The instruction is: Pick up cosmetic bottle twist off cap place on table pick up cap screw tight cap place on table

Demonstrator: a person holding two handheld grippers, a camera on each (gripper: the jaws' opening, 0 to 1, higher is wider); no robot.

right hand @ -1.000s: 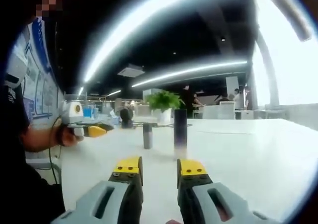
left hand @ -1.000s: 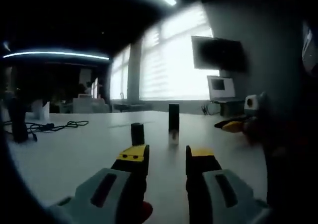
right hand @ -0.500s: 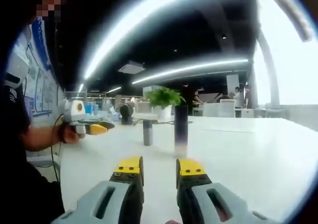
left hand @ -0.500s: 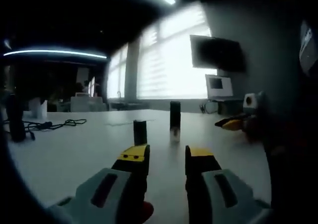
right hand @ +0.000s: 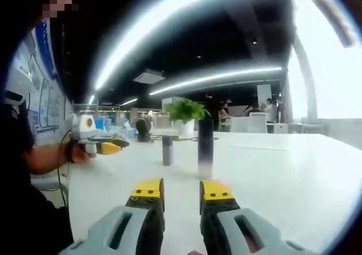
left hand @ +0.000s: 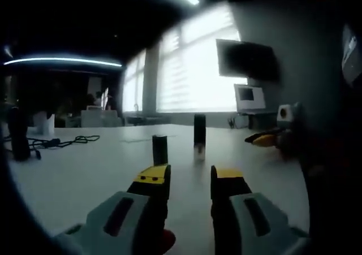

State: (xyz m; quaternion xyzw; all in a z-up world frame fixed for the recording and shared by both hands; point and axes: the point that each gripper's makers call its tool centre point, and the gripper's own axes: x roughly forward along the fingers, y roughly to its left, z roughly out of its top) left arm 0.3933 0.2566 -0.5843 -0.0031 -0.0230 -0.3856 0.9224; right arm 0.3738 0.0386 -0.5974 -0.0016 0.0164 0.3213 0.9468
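The cosmetic bottle (right hand: 205, 147) stands upright on the white table (right hand: 283, 170), a tall dark cylinder with a paler base, ahead of the right gripper (right hand: 181, 189) and slightly to the right of its line. A shorter dark cylinder (right hand: 167, 150) — probably the cap, though that is too small to settle — stands upright just to its left and a little farther off. In the left gripper view the same pair appears: the bottle (left hand: 199, 138) farther away, the short cylinder (left hand: 160, 150) nearer, both apart from the left gripper (left hand: 190, 177).

Both grippers hover above the tabletop with their yellow-tipped jaws parted by a narrow gap and nothing between them. The bottle has not been picked up yet. To do that well, I judge a gripper should widen its jaws, approach level and low, straddle the bottle at mid-body rather than near the top — a tall, narrow thing tips easily — and avoid brushing the short cylinder beside it.

Farther left, the person's hand (right hand: 76, 153) carries the other gripper.
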